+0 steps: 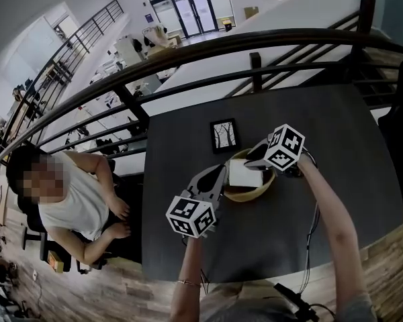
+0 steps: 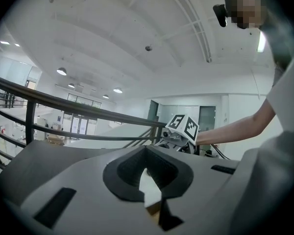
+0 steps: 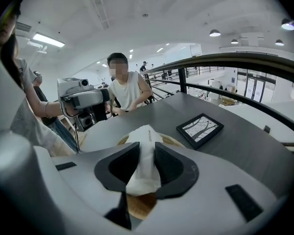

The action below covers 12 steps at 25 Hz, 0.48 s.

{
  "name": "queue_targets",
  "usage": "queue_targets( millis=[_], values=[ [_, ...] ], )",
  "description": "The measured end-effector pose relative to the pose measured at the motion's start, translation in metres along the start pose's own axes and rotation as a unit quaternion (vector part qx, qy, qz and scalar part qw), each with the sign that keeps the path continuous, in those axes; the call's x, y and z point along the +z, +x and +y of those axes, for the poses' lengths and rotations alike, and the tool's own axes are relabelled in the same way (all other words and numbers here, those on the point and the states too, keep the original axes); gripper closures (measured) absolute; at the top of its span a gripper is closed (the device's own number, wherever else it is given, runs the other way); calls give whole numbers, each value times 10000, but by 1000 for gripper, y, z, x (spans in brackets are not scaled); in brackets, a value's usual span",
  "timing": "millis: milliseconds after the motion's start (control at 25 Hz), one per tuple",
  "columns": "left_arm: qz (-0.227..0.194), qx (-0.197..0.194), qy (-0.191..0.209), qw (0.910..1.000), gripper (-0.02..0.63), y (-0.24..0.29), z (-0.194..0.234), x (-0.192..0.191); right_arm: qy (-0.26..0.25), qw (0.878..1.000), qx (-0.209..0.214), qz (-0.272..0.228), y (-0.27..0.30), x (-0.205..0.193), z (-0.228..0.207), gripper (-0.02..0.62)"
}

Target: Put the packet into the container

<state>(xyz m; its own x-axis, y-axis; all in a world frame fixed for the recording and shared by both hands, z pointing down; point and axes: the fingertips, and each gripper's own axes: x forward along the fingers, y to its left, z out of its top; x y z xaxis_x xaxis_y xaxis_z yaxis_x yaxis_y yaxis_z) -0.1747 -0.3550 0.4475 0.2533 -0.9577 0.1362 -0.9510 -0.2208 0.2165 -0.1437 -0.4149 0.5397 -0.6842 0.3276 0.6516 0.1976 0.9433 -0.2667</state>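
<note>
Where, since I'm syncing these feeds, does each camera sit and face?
Head view: on the person's head, steeply down at the table; forearms, left gripper and right gripper show.
Left gripper view: on that gripper, tilted up toward railing and ceiling; its jaws show.
Right gripper view: on that gripper, across the table; its jaws clamp the packet over the container.
Shared: head and right gripper views show the packet.

Bright, even daylight plus ceiling lights, soft faint shadows on the dark desk, heavy fisheye bend w/ black corners in all views, nearest foreground slightly out of focus.
</note>
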Motion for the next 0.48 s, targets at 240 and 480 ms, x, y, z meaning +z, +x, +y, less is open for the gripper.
queue_targets(
  millis=[240,480],
  values=[
    [61,8,-57,10000,598,6,9,-6,111,9999,63,55,23,-12,-10,499],
    [100,-34,-104,9999,598,9,11,-9,233,9995,-212,97,28,-16,-18,495]
  ],
)
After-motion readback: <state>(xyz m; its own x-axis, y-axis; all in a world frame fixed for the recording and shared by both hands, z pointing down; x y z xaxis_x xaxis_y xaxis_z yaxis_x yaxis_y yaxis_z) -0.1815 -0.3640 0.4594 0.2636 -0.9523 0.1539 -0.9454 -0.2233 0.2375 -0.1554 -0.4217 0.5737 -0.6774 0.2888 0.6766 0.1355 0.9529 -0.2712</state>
